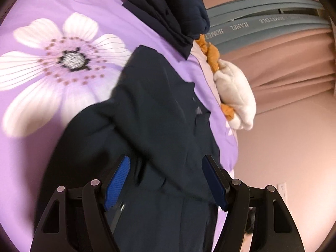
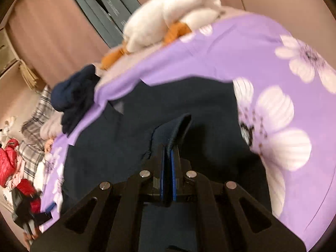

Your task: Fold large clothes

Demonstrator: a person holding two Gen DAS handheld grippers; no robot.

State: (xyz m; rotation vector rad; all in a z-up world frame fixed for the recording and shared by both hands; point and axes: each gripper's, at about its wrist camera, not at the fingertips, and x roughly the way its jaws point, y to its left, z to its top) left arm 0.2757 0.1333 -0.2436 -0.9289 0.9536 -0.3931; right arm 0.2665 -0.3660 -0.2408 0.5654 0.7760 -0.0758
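Navy garment [image 1: 151,113] lies crumpled mid-bed on purple floral sheet [image 1: 52,31]. I judge it soft, limp, light, likely to sag. My right gripper [image 2: 168,147] fingers pinch zippered edge; left gripper [image 1: 166,178] fingers wide over cloth. I'd take hems, corners.

The left hand-held gripper [image 1: 166,180] has its jaws spread wide, while the right hand-held gripper [image 2: 168,147] is pinched closed.

Around my work: purple floral bedspread [image 1: 63,109]; white-and-orange plush toy [image 1: 233,92] at its edge; pink curtain [image 1: 294,63]; plaid cloth [image 2: 35,134]; red item [image 2: 8,163], possibly a jacket, blurred.
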